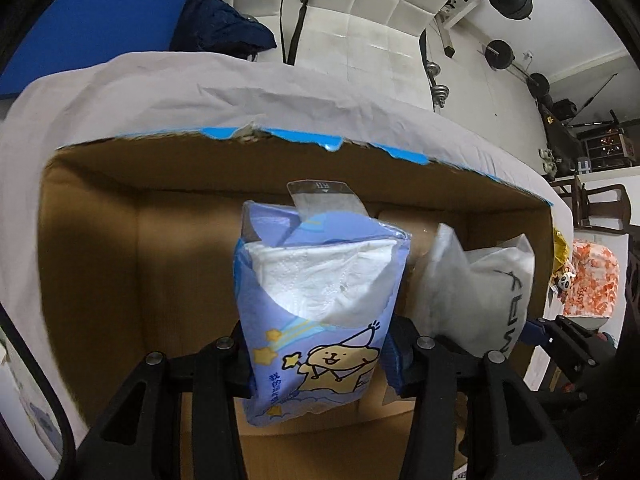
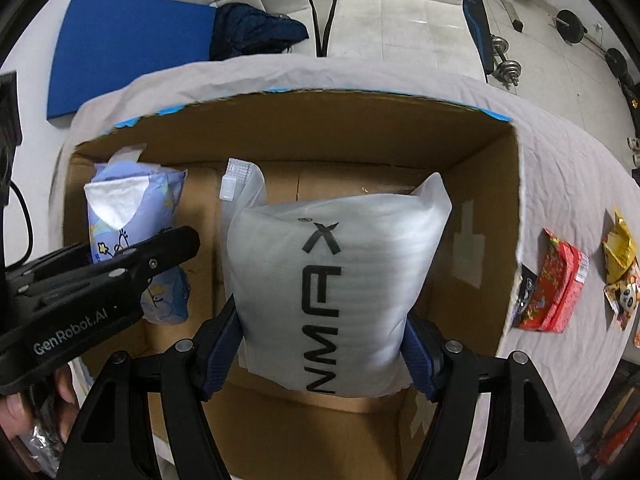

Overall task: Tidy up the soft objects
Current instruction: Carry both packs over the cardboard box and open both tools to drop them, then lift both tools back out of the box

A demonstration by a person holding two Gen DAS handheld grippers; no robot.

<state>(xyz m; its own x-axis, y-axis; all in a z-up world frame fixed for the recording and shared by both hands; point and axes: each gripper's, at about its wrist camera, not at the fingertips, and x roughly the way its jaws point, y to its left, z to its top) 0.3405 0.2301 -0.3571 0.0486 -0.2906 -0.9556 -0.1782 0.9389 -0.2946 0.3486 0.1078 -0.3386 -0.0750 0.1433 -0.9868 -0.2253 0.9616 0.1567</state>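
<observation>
My left gripper (image 1: pixel 320 354) is shut on a blue tissue pack (image 1: pixel 320 304) with a cartoon print and an open top, held inside the open cardboard box (image 1: pixel 100 240). My right gripper (image 2: pixel 322 340) is shut on a white foam-wrapped bag (image 2: pixel 332 264) with black letters, held in the same box (image 2: pixel 492 184), to the right of the tissue pack (image 2: pixel 132 216). The left gripper (image 2: pixel 132 260) shows in the right wrist view, and the white bag (image 1: pixel 476 288) shows at the right of the left wrist view.
The box stands on a table under a grey cloth (image 2: pixel 568 160). A red snack pack (image 2: pixel 552 288) and gold packets (image 2: pixel 620 256) lie on the cloth right of the box. A blue mat (image 2: pixel 132 48) and dark jacket (image 2: pixel 252 28) lie on the floor beyond.
</observation>
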